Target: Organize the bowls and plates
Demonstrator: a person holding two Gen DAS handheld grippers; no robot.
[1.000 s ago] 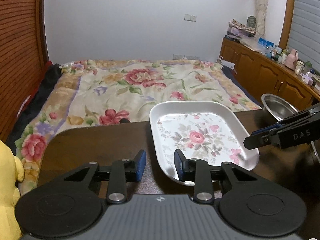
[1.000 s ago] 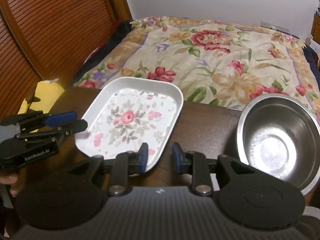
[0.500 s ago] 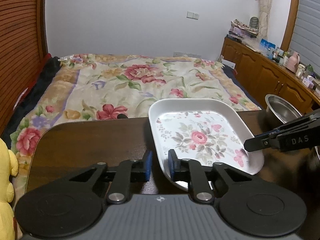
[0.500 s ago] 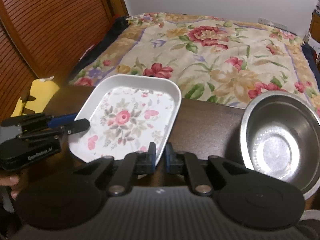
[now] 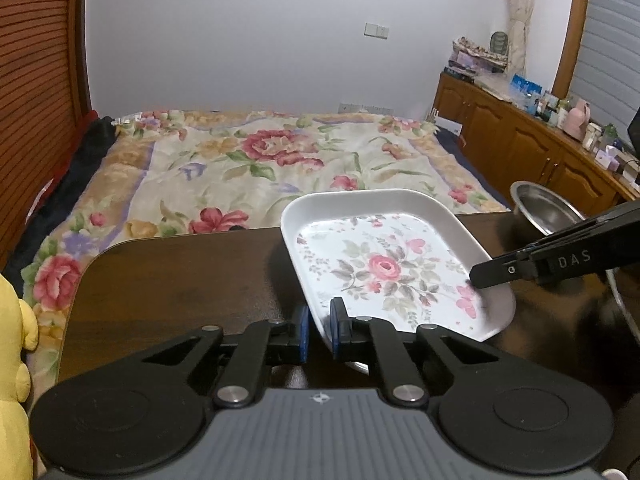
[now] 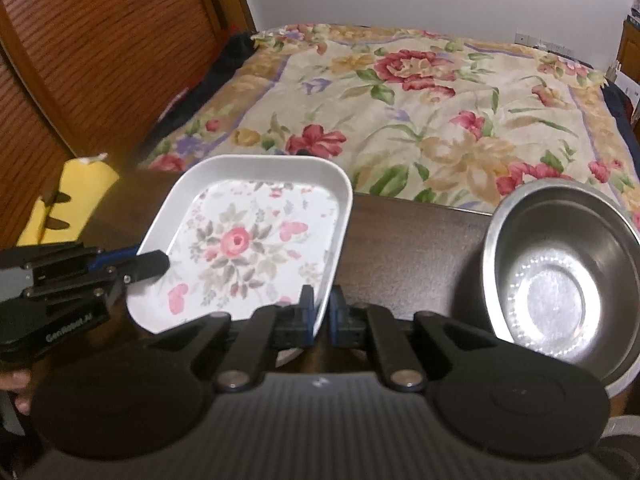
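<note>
A white plate [image 5: 394,258] with a pink rose pattern sits on the dark wooden table [image 5: 180,276], a little right of centre in the left wrist view and left of centre in the right wrist view. Both grippers have hold of it. The left gripper [image 5: 319,330], low in the middle of its own frame, has just been closing and its blue pads now pinch the plate's near left rim. The right gripper [image 6: 320,314] has likewise just been closing, and its jaws are pressed onto the plate's near right rim, low in the middle of its frame. Each gripper also shows in the other's view, reaching in from the side with its tip over the plate's edge.

A steel bowl [image 6: 560,276] stands on the table at the right of the right wrist frame, apart from the plate. Beyond the table lies a bed with a flowered cover [image 5: 260,164]. A yellow soft toy [image 5: 14,364] fills the lower left edge of the left wrist frame.
</note>
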